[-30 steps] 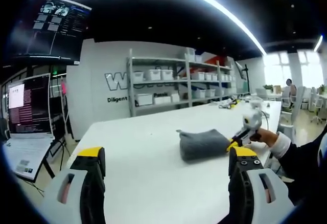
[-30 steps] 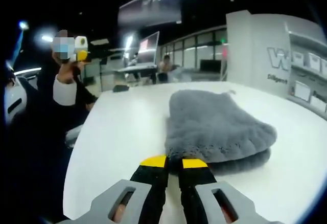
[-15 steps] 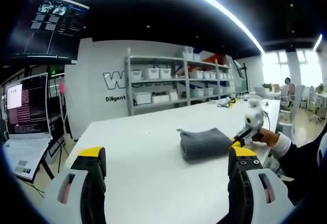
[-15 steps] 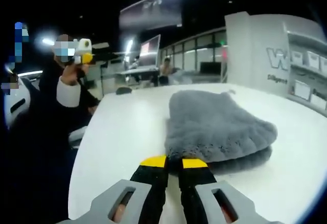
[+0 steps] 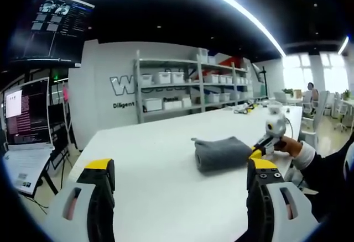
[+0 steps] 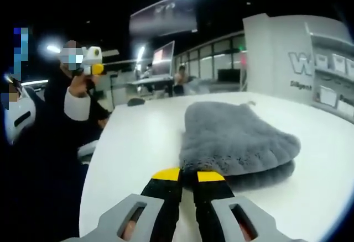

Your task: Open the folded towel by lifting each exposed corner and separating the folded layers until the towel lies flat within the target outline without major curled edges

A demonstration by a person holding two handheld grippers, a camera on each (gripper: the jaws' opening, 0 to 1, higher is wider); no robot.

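Two grippers: left gripper [image 5: 180,198] gapes wide; right gripper [image 6: 188,177] apparently pinches the soft, limp folded towel's [image 6: 235,137] near edge.

The towel's [image 6: 235,142] near edge is hidden behind the right tongs [image 6: 188,177].

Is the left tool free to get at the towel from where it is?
Probably yes. The left tool stands open, and only bare table lies between it and the towel; the right tool sits at the towel's far edge.
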